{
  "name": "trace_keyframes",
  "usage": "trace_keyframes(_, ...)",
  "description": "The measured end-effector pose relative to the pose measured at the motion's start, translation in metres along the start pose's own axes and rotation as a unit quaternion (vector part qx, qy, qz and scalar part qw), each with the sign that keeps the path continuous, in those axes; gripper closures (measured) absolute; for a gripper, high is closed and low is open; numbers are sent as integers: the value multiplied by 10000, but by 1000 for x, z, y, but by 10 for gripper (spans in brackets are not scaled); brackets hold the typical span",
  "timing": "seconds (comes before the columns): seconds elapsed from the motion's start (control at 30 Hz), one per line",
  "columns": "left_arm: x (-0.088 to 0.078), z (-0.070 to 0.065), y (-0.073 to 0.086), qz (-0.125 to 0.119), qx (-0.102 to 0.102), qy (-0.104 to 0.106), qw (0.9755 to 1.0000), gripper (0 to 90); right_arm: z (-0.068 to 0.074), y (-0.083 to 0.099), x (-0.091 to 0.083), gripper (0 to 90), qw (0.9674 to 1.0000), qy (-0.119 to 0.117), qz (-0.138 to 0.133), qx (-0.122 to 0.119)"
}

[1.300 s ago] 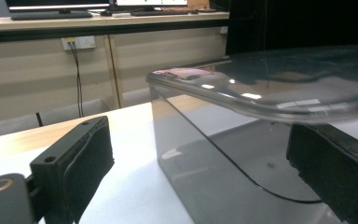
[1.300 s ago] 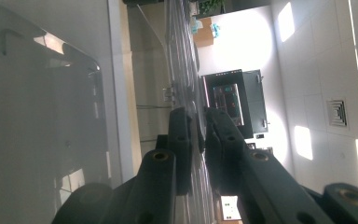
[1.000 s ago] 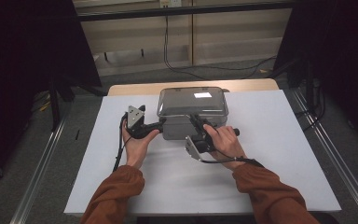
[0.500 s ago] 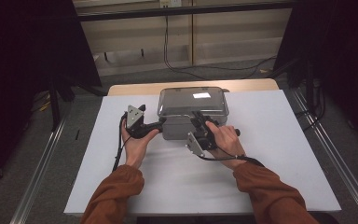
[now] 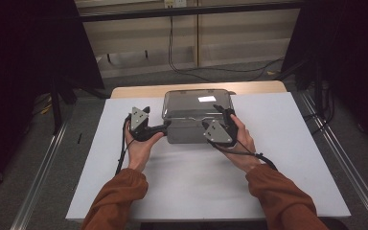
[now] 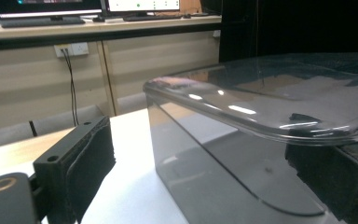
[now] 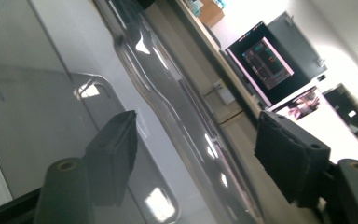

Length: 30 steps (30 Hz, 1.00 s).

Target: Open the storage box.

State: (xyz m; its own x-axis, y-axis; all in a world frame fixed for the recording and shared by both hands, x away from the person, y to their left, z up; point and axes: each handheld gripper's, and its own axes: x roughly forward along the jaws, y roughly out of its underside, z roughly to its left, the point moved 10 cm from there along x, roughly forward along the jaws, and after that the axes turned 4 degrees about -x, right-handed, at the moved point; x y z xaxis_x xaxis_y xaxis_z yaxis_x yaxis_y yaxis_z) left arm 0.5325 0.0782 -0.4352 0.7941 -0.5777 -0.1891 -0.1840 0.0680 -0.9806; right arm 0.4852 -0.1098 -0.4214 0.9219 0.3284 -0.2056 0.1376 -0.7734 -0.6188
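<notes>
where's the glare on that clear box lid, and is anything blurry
High view: one bright patch on the lid. Left gripper view: streaky highlights along the lid's near rim; the close jaw is soft. Right gripper view: tilted, highlights along the rim, jaws blurred.

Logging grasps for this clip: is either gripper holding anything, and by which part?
Neither has closed. Both straddle the clear lid's rim on the grey box, jaws apart: left gripper at its left end, right gripper at its right.

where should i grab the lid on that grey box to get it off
Grip the overhanging rim of the clear lid, probably along the near long edge. The lid lies flat on the box and its lip juts past the walls, so jaws can straddle it from the person's side. Both the left gripper and right gripper, jaws open, sit at that edge.
</notes>
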Motion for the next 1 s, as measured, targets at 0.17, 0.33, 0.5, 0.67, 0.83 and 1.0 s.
trace_keyframes(0.17, 1, -5, -7, -20, 116, 84, 9999, 79, -6, 9, -1, 243, 9981, -126, -113, 597)
trace_keyframes(0.33, 2, -7, -7, -43, 83, 105, 9999, 80, -13, 19, -1, 211, 9915, -225, -179, 1272)
trace_keyframes(0.5, 2, -7, -8, -86, 60, 115, 9999, 80, -24, 28, 0, 188, 9804, -329, -277, 1924)
trace_keyframes(0.67, 3, -6, -7, -60, 133, 135, 9998, 83, -28, 32, 1, 191, 9750, -376, -349, 2162)
trace_keyframes(0.83, 6, -9, -7, -94, 65, 206, 9997, 88, -27, 35, 6, 194, 9687, -428, -389, 2412)
trace_keyframes(1.0, 8, -14, -8, -82, 172, 268, 9995, 83, -26, 38, 10, 196, 9685, -391, -380, 2431)
